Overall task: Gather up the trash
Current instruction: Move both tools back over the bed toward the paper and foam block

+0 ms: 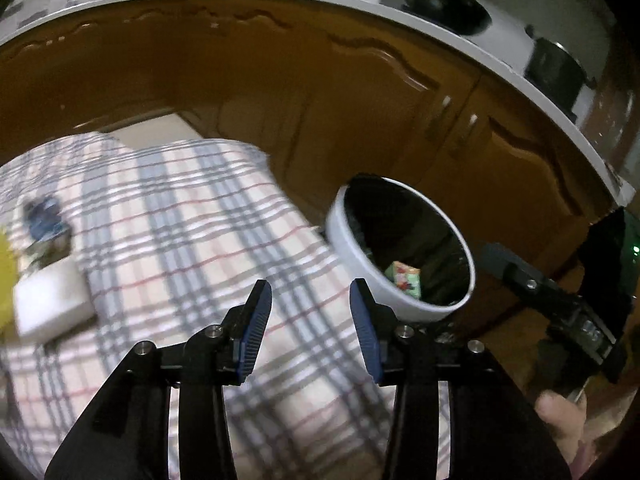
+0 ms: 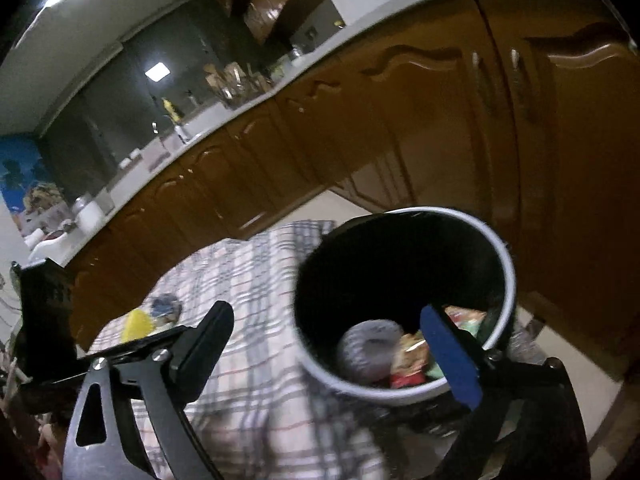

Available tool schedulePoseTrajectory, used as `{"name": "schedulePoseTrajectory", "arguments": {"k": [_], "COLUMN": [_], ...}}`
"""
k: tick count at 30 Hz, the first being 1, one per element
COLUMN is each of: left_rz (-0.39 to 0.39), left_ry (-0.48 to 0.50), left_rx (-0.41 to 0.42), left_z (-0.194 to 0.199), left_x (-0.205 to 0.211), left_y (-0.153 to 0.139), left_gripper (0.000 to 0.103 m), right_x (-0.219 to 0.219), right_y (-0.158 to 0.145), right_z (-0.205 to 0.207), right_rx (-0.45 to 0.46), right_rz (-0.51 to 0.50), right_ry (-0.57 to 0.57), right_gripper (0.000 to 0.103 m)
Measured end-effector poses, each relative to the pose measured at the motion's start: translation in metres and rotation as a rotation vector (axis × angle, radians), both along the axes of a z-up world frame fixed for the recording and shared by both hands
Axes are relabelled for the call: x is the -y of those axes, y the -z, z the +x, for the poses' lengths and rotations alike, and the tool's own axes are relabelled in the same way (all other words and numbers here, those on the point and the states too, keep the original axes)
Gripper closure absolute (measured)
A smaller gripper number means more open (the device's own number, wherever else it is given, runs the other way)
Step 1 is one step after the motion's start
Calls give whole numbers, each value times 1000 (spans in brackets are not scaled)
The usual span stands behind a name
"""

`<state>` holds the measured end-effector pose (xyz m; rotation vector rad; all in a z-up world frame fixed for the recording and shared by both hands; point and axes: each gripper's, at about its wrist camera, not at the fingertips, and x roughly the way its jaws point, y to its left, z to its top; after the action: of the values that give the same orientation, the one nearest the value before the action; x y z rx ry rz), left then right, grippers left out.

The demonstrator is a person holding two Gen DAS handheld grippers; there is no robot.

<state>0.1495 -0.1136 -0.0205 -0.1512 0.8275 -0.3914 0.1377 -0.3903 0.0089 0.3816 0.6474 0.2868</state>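
Note:
A white trash bin [image 1: 348, 240] with a black liner stands by the right edge of the plaid-covered table [image 1: 192, 224]; a colourful wrapper [image 1: 405, 280] lies inside. In the right wrist view the bin [image 2: 505, 256] holds a grey crumpled ball [image 2: 366, 348] and wrappers [image 2: 410, 356]. My left gripper [image 1: 310, 304] is open and empty above the cloth, left of the bin. My right gripper [image 2: 328, 340] is open and empty over the bin's near rim. A white block [image 1: 50, 304], a dark blue crumpled piece [image 1: 42, 220] and a yellow thing [image 2: 138, 324] lie on the table's left.
Brown wooden cabinets [image 1: 360, 112] under a white countertop [image 1: 500, 68] run behind the table. A black pan [image 1: 448, 4] and a dark pot [image 1: 556, 68] sit on the counter. The other gripper's body [image 1: 560, 304] shows at the right in the left wrist view.

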Motion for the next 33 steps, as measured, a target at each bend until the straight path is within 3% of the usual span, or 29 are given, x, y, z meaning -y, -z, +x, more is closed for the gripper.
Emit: {"name": "schedulePoseTrajectory", "arguments": {"k": [3, 12, 33], "left_rz": [9, -2, 12], "left_ry": [-56, -178, -403], "left_rx": [7, 13, 34], "left_z": [-15, -58, -116], "left_x": [-27, -98, -205], "left_y": [2, 6, 4], "left_gripper": [55, 55, 55], "right_x": [-20, -73, -185], "right_y": [-1, 5, 18], "right_z": [-9, -24, -22], "right_rx": [10, -1, -59], "right_rz": [16, 27, -14], "right_ry": [-31, -136, -362], "right_gripper": [5, 4, 4]}}
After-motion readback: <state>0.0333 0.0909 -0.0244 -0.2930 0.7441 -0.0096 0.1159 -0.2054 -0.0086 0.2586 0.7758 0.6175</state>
